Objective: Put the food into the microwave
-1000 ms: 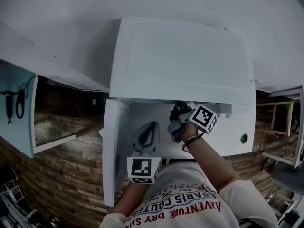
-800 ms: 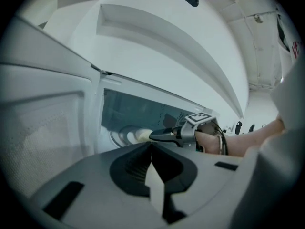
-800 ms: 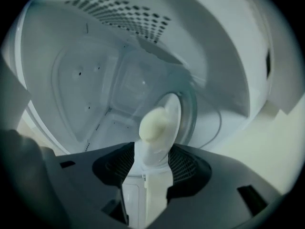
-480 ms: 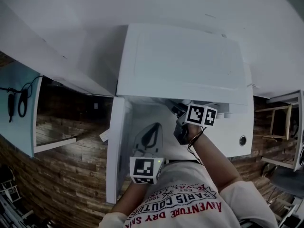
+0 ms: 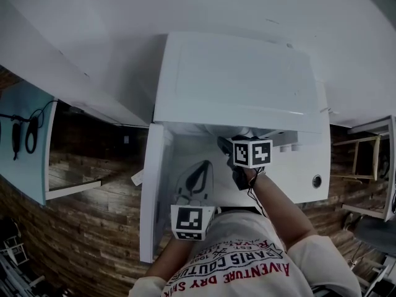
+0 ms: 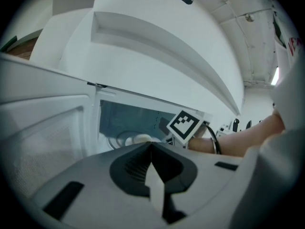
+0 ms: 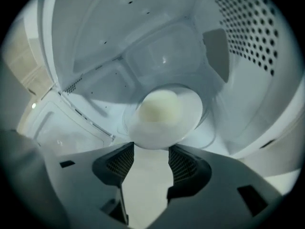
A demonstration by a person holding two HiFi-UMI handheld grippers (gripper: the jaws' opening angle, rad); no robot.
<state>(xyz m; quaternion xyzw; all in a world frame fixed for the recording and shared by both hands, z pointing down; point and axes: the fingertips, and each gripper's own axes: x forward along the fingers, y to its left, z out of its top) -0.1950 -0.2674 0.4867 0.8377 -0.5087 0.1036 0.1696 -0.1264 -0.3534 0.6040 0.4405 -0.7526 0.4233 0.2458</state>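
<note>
The white microwave (image 5: 241, 79) stands with its door (image 5: 153, 197) swung open to the left. Inside, a pale round piece of food (image 7: 159, 106) lies on a white plate (image 7: 188, 120) on the glass turntable. My right gripper (image 7: 151, 149) reaches into the cavity and is open. Its jaws have just been opening; the plate's near rim lies at their tips and nothing is gripped. Its marker cube (image 5: 250, 152) shows under the microwave's top edge. My left gripper (image 6: 151, 144) is shut and empty, held in front of the door opening, with its cube (image 5: 190, 220) near the person's shirt.
The cavity's right wall (image 7: 248, 27) is perforated. A round knob (image 5: 317, 180) sits on the microwave's front panel at the right. A blue panel with a hanging cable (image 5: 25, 135) is at far left, and a wooden frame (image 5: 365, 153) at far right.
The right gripper's cube has slid a little to the left and rolled, so its marker now faces the camera. The left gripper has stayed put.
</note>
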